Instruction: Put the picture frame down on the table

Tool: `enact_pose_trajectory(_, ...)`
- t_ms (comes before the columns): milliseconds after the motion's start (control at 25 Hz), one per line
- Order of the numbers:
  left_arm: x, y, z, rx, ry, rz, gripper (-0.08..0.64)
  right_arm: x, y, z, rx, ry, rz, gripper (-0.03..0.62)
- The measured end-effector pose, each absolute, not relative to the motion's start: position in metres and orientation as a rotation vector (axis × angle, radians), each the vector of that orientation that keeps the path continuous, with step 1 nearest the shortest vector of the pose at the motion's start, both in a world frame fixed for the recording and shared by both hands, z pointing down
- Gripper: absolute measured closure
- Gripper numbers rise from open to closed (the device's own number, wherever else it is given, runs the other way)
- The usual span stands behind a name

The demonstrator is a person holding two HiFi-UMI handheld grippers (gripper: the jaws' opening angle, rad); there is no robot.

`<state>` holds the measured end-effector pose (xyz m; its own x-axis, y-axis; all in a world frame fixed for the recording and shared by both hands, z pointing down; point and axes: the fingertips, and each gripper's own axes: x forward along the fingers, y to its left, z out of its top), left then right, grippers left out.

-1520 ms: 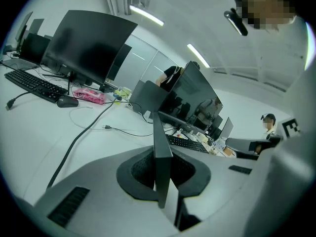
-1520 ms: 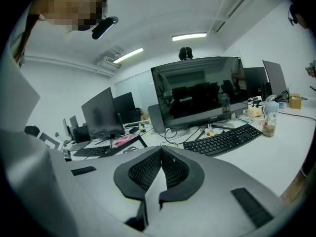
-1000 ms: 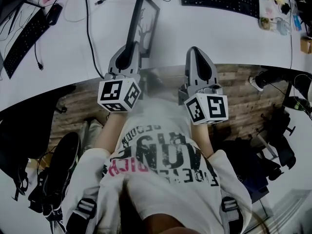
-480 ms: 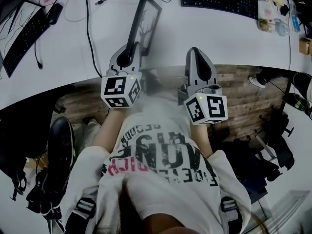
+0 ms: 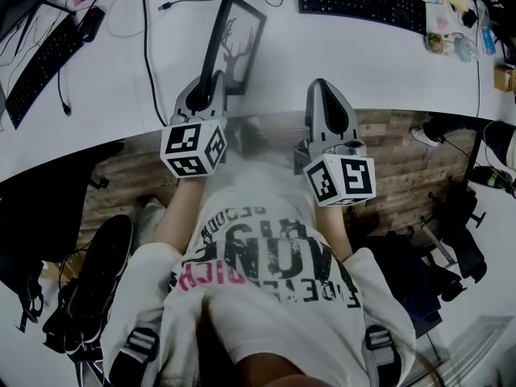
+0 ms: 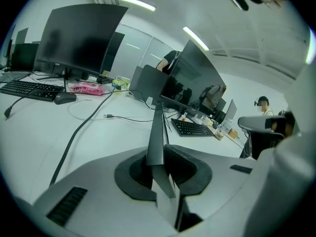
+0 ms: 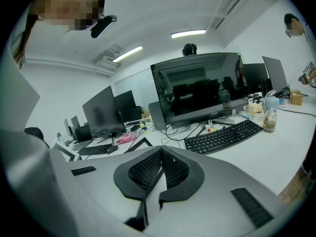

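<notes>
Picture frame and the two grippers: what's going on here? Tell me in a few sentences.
A person holds a gripper in each hand at a white table. The left gripper is shut on the edge of the black picture frame, keeping it up on edge, not yet laid flat. The right gripper is shut and empty beside it, at the table's front edge.

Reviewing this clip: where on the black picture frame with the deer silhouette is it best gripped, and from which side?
The thin black picture frame turns its narrow near edge toward the person, so that border fits between two jaws. Come from the person's side, jaws straddling that edge, as the left gripper does, shut on it.
</notes>
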<state>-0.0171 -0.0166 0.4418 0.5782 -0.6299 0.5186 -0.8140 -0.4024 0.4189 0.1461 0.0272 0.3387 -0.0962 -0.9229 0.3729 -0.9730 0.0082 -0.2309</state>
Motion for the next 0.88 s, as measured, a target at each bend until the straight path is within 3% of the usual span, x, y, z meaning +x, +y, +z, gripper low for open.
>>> enact_pose_trajectory(880, -0.047, -0.025, 0.473, 2.135, -1.232, 0.496, 0.41, 0.137, 0.02, 0.342, 1.99, -2.159, 0.666, 0.592)
